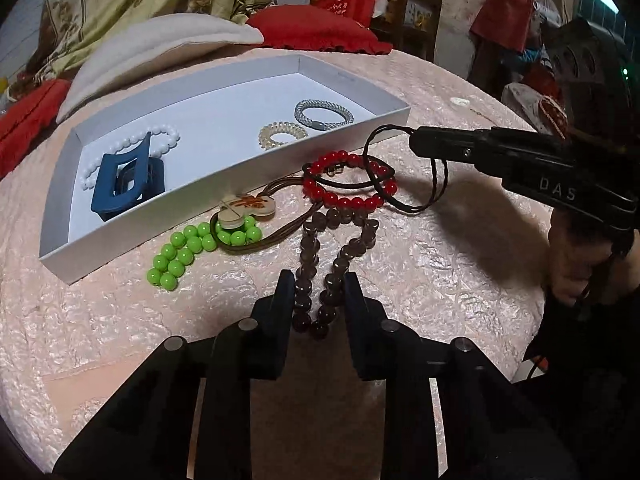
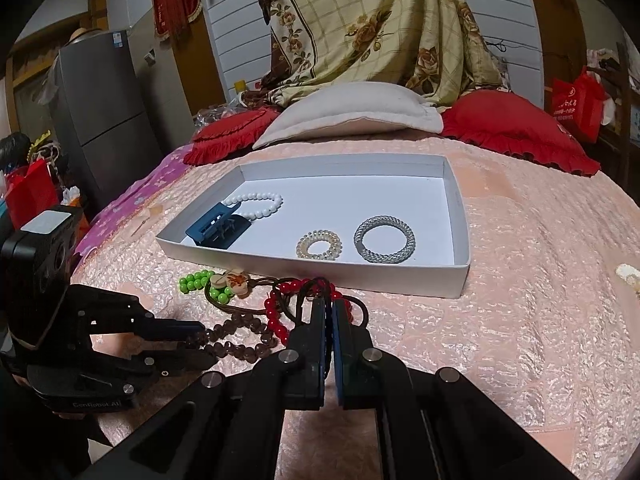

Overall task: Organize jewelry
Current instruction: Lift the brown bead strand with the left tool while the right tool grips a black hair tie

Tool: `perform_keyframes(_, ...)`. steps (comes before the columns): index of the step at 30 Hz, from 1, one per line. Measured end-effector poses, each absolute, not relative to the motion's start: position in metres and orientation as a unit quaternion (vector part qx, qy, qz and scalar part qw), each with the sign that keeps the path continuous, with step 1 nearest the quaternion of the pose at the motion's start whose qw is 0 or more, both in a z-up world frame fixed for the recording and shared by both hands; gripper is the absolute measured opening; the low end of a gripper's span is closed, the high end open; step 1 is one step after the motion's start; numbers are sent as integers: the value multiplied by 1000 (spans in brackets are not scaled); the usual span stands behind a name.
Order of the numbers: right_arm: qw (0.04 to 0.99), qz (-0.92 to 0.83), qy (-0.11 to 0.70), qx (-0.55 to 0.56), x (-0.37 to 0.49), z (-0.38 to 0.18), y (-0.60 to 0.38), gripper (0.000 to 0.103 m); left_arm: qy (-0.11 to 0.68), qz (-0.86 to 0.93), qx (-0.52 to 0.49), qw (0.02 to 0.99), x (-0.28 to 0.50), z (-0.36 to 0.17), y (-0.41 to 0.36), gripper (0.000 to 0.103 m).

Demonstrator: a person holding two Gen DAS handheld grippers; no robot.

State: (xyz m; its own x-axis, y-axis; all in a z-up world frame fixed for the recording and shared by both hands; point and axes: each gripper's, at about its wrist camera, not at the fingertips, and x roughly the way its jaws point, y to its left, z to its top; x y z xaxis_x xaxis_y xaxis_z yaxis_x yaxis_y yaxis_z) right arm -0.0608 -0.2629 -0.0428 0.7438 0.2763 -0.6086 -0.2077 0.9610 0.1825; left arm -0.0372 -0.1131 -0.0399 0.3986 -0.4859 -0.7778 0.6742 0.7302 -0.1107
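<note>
A white box on the pink bedspread holds a blue hair claw, a white bead bracelet, a coiled hair tie and a silver band. In front lie green beads, a wooden pendant on brown cord, a red bead bracelet and a brown bead strand. My left gripper is shut on the brown strand. My right gripper is shut on a dark thin cord that is tangled with the red bracelet.
A white pillow and red cushions lie behind the box. A floral blanket hangs at the back. A grey fridge stands at the left.
</note>
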Motion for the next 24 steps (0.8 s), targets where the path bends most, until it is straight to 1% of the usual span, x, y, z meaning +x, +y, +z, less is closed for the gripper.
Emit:
perform_keyframes(1,932,130,334,51,-61,-43,-263,3,422,-348,112,829,-37,-40,-113,19)
perform_keyframes(3,932,130,333,51,-61,-43,-263,3,423,-346,110,830,-37,-39,-110,17)
perform_keyframes(4,933,129,333,52,-61,-43,-263,3,423,-347,109,830,-37,-39,-111,14)
perform_keyframes(16,935,136,324,52,-63,-39,-262,3,411,-348,53,841,-30,-25,-96,14)
perform_keyframes(24,934,138,327,49,-63,-41,-260,3,413,-359,41,836,-30,-23,-96,14)
